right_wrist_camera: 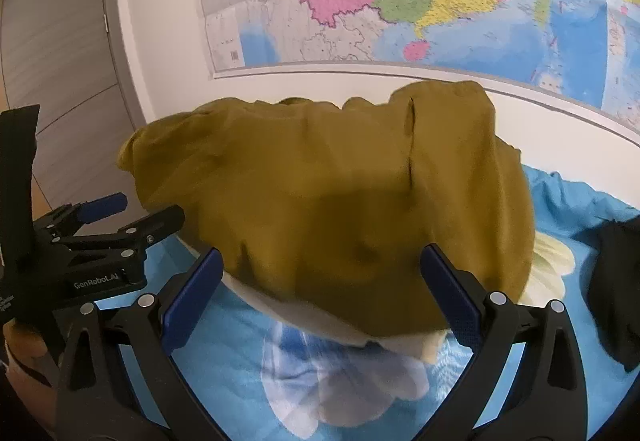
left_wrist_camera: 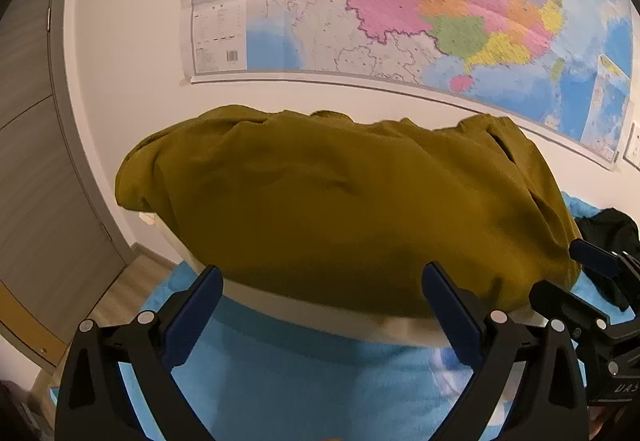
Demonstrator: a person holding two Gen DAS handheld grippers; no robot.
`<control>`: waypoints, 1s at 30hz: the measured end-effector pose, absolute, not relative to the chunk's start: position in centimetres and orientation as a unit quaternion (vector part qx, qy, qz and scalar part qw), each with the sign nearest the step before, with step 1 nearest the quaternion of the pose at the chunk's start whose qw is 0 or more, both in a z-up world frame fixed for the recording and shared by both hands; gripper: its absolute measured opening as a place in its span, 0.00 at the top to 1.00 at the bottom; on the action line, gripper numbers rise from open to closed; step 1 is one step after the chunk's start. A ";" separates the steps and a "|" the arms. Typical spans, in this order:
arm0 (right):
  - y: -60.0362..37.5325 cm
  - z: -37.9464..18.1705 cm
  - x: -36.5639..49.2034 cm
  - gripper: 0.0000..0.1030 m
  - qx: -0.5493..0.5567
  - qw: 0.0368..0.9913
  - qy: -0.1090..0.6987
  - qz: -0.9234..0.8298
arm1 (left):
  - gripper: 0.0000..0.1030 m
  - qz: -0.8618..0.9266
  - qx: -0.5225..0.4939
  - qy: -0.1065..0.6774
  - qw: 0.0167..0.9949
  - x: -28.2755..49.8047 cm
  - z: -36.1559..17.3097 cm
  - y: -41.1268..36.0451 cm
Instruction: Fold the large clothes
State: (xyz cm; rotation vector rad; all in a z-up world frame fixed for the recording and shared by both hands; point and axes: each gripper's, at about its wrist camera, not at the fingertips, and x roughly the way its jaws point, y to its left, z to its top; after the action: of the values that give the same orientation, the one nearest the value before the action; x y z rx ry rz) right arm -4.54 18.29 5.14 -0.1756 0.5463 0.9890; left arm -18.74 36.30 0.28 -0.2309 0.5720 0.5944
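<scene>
An olive-mustard garment [left_wrist_camera: 340, 209] lies in a folded stack on a cream-white layer [left_wrist_camera: 320, 311], on a light blue sheet [left_wrist_camera: 300, 381]. It also shows in the right wrist view [right_wrist_camera: 332, 201], with a seam slit near its far right. My left gripper [left_wrist_camera: 322, 285] is open and empty, its blue pads at the stack's near edge. My right gripper [right_wrist_camera: 322, 273] is open and empty, just short of the near edge. Each gripper shows in the other's view, the right one [left_wrist_camera: 592, 273] and the left one [right_wrist_camera: 128, 213].
A black garment [right_wrist_camera: 616, 281] lies on the sheet to the right and also shows in the left wrist view [left_wrist_camera: 612, 229]. A large coloured wall map [left_wrist_camera: 400, 1] hangs behind. A grey door [left_wrist_camera: 36, 161] and wood floor [left_wrist_camera: 132, 281] are at left.
</scene>
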 end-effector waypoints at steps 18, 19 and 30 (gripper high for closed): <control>15.3 4.8 -5.8 0.05 -0.078 0.845 0.253 0.466 | 0.06 0.288 -0.109 0.281 0.909 -19.6 -0.3 33.3; 15.2 4.8 -5.8 0.05 -0.077 0.844 0.253 0.466 | 0.06 0.289 -0.108 0.281 0.909 -19.7 -0.3 33.2; 14.6 4.5 -5.7 0.05 -0.070 0.843 0.257 0.466 | 0.06 0.290 -0.107 0.286 0.907 -19.6 -0.6 32.5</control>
State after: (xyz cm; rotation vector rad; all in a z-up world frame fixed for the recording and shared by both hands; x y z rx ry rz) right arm -5.70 14.55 4.55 -0.1471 0.5430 0.9849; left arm -19.59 32.54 -0.62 -0.2201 0.5900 0.5987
